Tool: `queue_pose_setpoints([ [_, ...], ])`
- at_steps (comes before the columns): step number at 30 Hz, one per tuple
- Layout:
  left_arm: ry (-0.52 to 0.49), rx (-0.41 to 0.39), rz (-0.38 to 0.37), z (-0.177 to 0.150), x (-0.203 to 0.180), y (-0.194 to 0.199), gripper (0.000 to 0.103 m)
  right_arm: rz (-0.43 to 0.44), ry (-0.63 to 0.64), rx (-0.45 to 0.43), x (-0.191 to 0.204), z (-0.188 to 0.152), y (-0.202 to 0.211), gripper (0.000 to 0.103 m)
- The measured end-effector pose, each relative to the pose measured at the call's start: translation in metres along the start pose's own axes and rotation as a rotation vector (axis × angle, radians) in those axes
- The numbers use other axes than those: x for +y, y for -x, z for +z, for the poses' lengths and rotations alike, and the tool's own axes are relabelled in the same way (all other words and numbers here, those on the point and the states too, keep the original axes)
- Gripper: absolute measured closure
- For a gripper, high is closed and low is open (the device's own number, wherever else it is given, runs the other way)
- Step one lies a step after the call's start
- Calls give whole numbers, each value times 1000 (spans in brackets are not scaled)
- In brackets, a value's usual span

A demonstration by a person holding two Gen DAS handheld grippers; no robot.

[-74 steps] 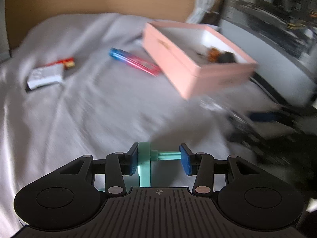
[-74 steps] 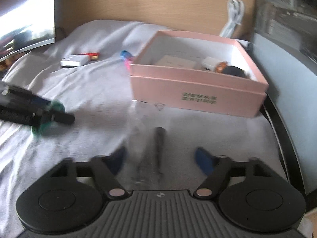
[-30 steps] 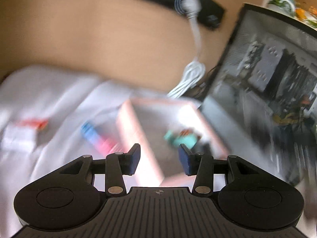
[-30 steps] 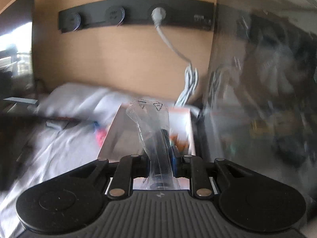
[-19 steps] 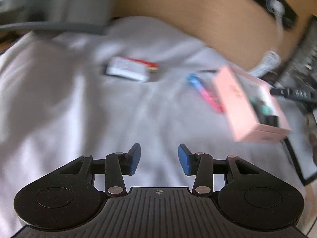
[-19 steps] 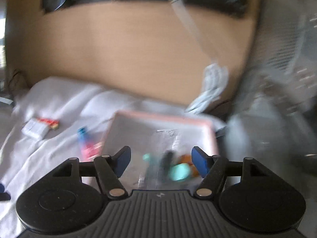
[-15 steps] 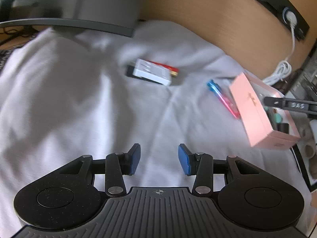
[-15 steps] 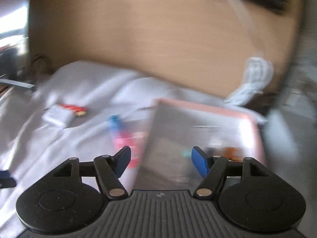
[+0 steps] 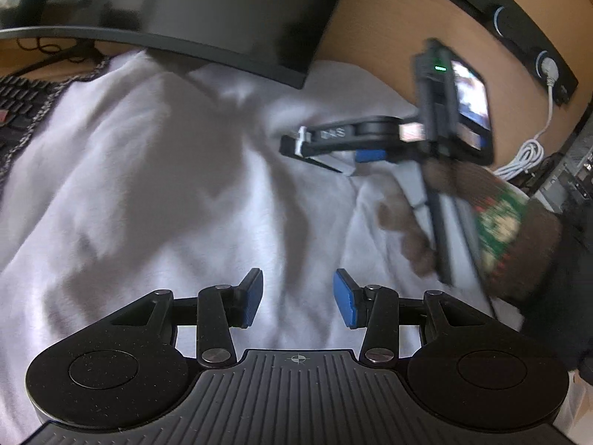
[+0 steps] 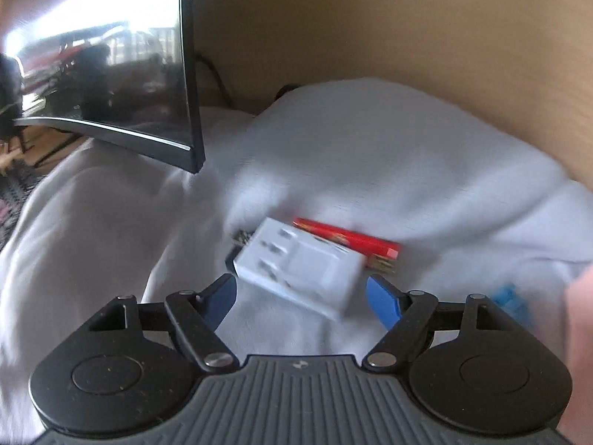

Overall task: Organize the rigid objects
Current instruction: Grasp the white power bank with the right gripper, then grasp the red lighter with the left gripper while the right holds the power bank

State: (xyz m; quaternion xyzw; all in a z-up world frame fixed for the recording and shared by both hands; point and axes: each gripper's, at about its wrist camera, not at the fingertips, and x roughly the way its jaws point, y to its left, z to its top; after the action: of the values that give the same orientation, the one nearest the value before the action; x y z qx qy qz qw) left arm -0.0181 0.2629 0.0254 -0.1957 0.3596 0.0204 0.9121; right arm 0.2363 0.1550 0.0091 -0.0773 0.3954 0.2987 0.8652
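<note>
Though unseen leftward, white box (image 10: pixel 300 270) rightward

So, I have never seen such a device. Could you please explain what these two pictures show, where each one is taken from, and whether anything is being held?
There is no robot here. A person holds a hand tool with two fingers in each hand, and each tool carries a wide-angle camera that looks along its fingers.

In the left tool's picture, the left gripper is open and empty above a white cloth. Further right you see the other tool from outside, held by a hand in a patterned sleeve.

In the right tool's picture, the right gripper has just been opening. Its blue pads stand apart on either side of a white box but do not press on it. Behind the box lies a red stick-shaped item, and a monitor stands at the left.

Nothing is held.
</note>
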Motion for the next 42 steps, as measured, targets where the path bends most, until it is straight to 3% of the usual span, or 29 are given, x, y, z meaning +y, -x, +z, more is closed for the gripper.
queue_pose_setpoints([
  [4,28,4,10,3,17,-3,57,-51,-23,41,10,9,-26,16],
  [7,10,-6,3,12,23,-11,57,-20,-66,44,0,8,-20,21],
  [11,-35,-23,-38,40,27,-41,57,-35,-32,39,-13,-9,13,22],
  [16,-55,-59,-80,85,18,-93,57,-57,121,13,-12,-58,71,22],
  [19,-94,-92,-54,108,9,-123,57,-86,176,20,-7,-87,95,22],
  [23,-83,-88,-10,131,5,-156,57,-110,128,39,-14,-115,121,22],
  [26,-88,-92,13,137,3,-169,57,-145,88,36,-21,-131,144,22],
  [30,-71,-68,-7,136,1,-184,57,-197,41,39,-34,-152,161,22],
  [35,-121,-67,-32,126,-5,-179,57,-236,-32,58,-52,-164,177,22],
  [37,-129,-45,-75,122,-6,-173,61,-249,-38,66,-58,-169,182,22],
  [38,-135,-17,-106,119,-8,-171,73,-255,-36,71,-59,-170,178,22],
  [39,-152,0,-127,113,-12,-170,77,-263,-34,75,-62,-172,180,22],
  [42,-211,-16,-123,99,-23,-159,76,-278,-36,90,-69,-176,178,22],
])
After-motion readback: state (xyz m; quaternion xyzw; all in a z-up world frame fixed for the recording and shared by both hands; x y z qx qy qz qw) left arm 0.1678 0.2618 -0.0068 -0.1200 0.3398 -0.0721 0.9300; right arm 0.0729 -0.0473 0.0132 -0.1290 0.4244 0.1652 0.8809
